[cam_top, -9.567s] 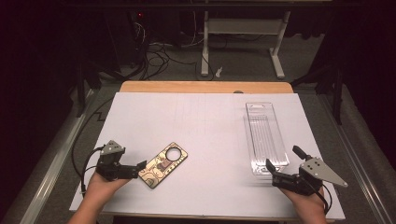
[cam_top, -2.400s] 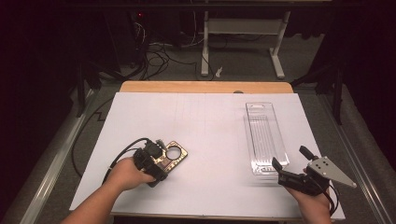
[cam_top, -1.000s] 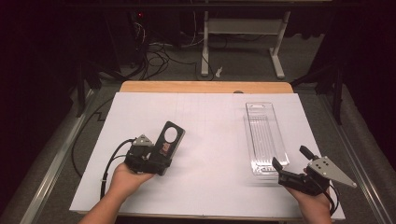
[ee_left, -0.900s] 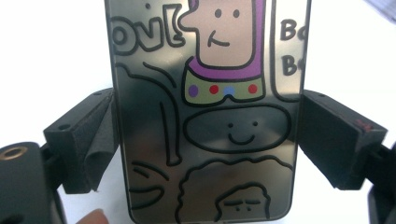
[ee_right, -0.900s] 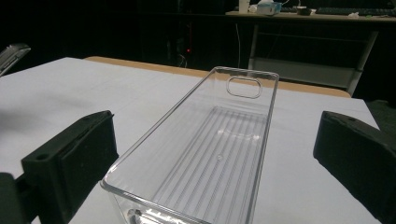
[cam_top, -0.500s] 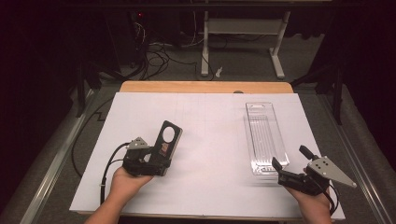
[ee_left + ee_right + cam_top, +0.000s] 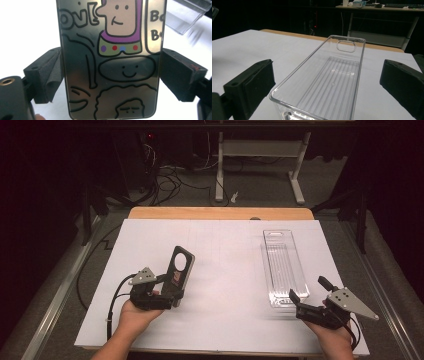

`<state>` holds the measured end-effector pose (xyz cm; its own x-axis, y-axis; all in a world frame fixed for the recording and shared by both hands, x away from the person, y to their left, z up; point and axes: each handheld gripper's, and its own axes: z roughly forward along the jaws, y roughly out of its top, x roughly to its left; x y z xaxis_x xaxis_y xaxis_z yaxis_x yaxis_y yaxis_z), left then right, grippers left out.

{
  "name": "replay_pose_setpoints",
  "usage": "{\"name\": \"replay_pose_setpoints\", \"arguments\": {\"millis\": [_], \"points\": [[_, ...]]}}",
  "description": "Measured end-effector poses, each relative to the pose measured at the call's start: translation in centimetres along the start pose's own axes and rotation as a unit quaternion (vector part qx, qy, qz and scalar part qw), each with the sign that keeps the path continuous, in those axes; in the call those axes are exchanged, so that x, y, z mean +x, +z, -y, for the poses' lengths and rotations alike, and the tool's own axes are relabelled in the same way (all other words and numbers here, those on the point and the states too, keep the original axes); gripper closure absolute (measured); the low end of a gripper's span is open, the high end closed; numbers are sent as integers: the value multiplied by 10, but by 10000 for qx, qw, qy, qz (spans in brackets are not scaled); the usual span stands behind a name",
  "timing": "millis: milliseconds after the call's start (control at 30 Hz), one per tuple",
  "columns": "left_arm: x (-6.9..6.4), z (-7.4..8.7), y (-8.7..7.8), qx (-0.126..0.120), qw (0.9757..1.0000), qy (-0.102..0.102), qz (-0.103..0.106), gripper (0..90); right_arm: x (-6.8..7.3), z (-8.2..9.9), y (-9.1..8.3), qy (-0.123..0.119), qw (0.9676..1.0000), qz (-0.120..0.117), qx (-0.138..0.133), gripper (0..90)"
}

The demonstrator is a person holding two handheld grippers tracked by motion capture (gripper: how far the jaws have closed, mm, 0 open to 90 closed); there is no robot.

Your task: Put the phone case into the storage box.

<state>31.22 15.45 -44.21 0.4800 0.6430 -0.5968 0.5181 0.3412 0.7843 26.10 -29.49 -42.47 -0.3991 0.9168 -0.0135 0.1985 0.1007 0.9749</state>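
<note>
We see the left gripper [image 7: 167,292] pinching a phone case [image 7: 178,270] by its two long edges, holding it tilted up above the white table [image 7: 225,270] at the left. Up close, the case [image 7: 111,60] shows cartoon drawings between the black jaws. At the right, the right gripper [image 7: 310,302] is spread wide at the near end of a clear plastic bin [image 7: 283,265].

phone case [image 7: 111,62] runs off the top and bottom of the left gripper view, its lettering chopped mid-word, clear tray [image 7: 324,85] near end cut by the bottom edge in the right gripper view, case artwork unreadable from the high view
</note>
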Motion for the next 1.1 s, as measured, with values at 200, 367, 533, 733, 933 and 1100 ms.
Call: {"name": "replay_pose_setpoints", "arguments": {"millis": [200,367,533,733,933,1100], "points": [[-5,-1,-3,-126,9995,1,281,131,3,1,4,-25,10000,-45,33,2],[-8,-3,-5,-247,9989,33,398,131,7,0,7,-56,9999,-108,55,2],[-10,-4,-4,-295,9985,72,448,131,10,-6,10,-75,9999,-139,15,2],[-12,-6,-2,-325,9982,69,497,131,17,-17,16,-121,9996,-250,-10,2],[-12,-6,-1,-332,9979,71,543,131,21,-30,23,-114,9995,-300,-59,2],[-12,-7,-2,-332,9977,64,584,131,25,-39,33,-142,9992,-352,-123,2]]}}
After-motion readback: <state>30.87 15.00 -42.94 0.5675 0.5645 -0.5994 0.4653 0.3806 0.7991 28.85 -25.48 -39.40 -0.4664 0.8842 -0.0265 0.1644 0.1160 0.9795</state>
